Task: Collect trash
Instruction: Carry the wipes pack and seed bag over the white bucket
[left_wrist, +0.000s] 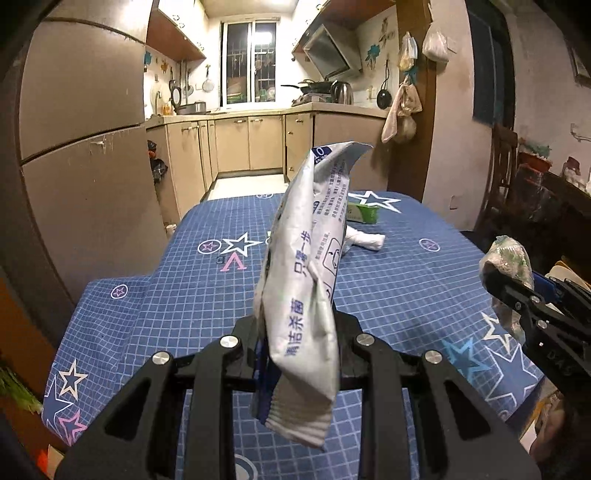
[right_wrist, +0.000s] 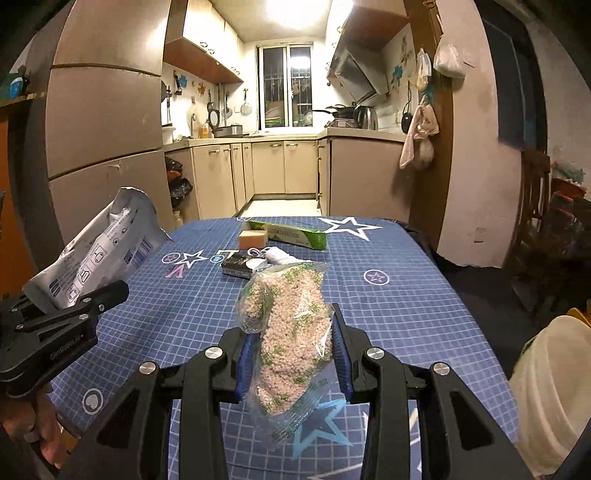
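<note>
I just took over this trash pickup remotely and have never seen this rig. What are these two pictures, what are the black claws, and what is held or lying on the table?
No robot here: a person carries a two-finger tool in each hand, each with a fisheye camera looking along its fingers. The left wrist view shows the left tool shut on a white wipes packet. The right wrist view shows the right tool shut on a clear bag of pellets. Each tool also shows at the other picture's edge. On the blue star tablecloth lie a green box, a tan block, a dark packet and a white wad. A pale bucket stands at right.
</note>
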